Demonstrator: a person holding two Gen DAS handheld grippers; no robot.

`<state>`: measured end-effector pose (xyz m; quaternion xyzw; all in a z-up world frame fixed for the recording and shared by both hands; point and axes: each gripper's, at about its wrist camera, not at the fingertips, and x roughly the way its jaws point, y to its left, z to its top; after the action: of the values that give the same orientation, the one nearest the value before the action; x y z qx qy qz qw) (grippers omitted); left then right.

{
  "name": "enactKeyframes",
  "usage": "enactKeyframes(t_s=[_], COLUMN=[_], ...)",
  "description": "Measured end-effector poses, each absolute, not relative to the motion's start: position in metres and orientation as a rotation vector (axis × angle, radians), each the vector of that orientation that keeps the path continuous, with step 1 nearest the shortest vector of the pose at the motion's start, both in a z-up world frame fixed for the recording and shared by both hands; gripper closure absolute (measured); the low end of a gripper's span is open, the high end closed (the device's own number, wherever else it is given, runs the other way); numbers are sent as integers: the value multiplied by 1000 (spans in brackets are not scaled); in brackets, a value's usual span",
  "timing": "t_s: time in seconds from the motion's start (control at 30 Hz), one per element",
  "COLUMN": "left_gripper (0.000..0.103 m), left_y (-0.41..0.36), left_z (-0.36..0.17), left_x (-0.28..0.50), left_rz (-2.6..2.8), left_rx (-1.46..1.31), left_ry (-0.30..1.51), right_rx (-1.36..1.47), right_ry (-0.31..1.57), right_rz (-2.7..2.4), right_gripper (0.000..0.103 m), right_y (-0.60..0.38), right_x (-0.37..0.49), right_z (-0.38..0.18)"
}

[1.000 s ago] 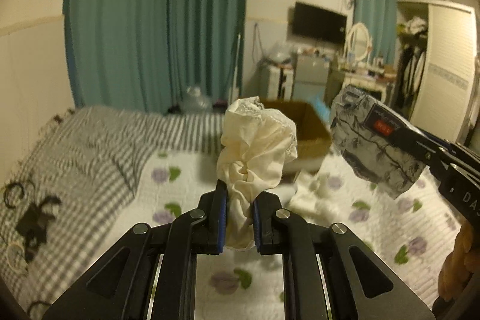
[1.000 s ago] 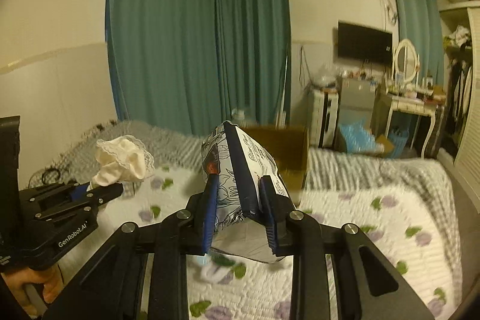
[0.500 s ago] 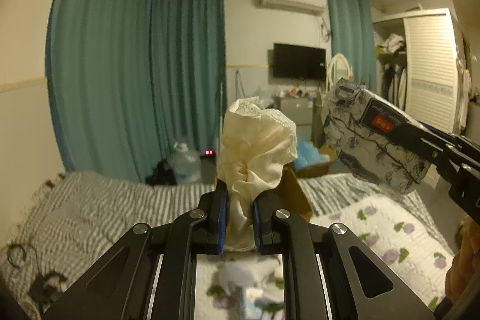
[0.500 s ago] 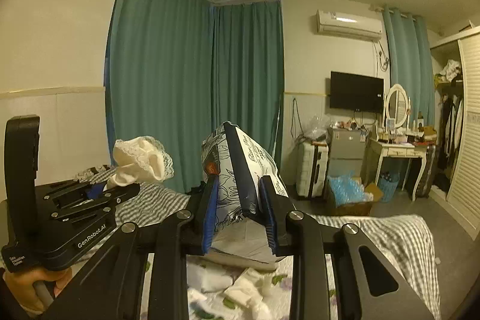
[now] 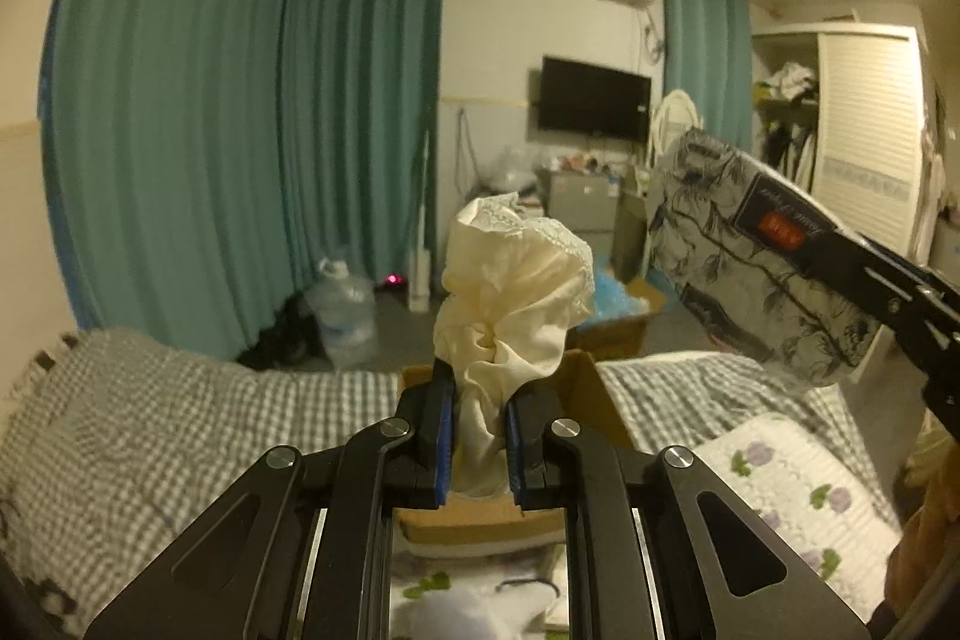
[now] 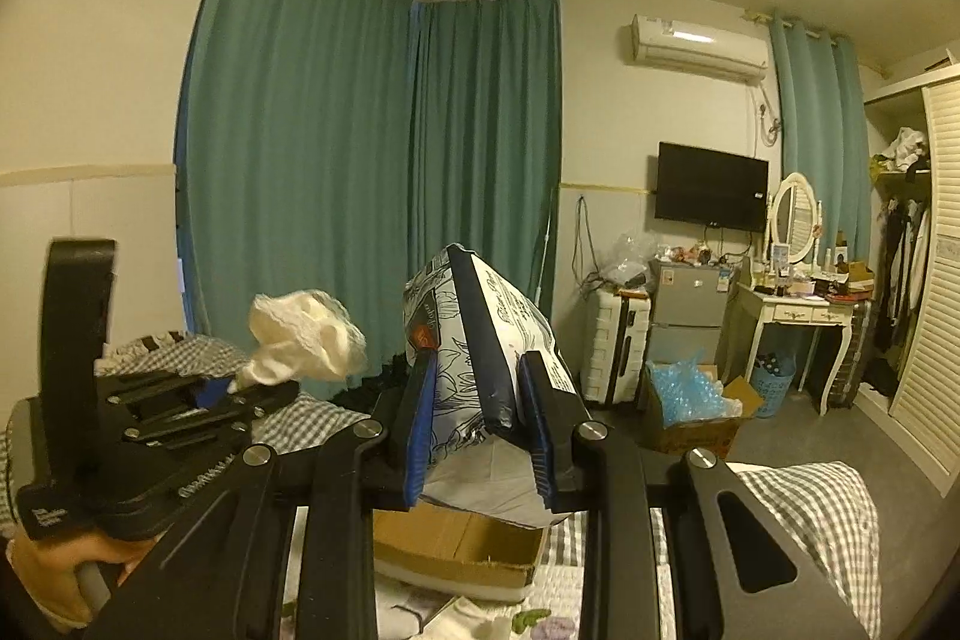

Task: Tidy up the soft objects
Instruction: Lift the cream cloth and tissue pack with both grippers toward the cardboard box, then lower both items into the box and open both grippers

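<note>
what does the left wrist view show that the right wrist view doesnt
Only the left wrist view shows the water jug by the curtains and a red light on the floor.

Only the right wrist view shows the white dressing table, the small fridge and the hand holding the left gripper.

Both show the cream lace cloth clamped in the left gripper, the printed tissue pack clamped in the right gripper, the cardboard box, the television and the checked bedding.

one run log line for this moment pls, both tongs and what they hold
left tongs: shut on cream lace cloth | right tongs: shut on floral tissue pack | both held above cardboard box on bed
</note>
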<state>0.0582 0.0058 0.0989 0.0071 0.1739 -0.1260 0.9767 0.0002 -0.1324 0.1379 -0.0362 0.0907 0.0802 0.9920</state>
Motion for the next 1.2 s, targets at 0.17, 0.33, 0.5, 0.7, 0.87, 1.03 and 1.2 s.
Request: enactKeyframes(t_s=[0.17,0.33,0.5,0.7,0.87,1.03,1.2], left_gripper=[90,90,90,90,83,83,52], left_y=[-1,-9,-19,-38,-42,-43,-43], left_z=[69,42,13,-18,-42,-56,-59], left_x=[106,142,171,193,204,212,216], left_rz=[-248,-229,-218,-230,-228,-212,-172], left_rx=[6,28,56,100,111,108,116], left_ry=[417,478,529,605,685,752,787], right_rx=[-76,-41,-33,-66,-73,-98,-103], right_ry=[236,341,472,555,623,636,587], right_rz=[179,187,186,213,210,189,158], right_gripper=[76,76,76,76,76,73,71], right_y=[-129,-141,-153,-148,-149,-147,-149], right_x=[56,107,150,172,185,191,182], right_z=[109,59,1,-40,-64,-69,-59])
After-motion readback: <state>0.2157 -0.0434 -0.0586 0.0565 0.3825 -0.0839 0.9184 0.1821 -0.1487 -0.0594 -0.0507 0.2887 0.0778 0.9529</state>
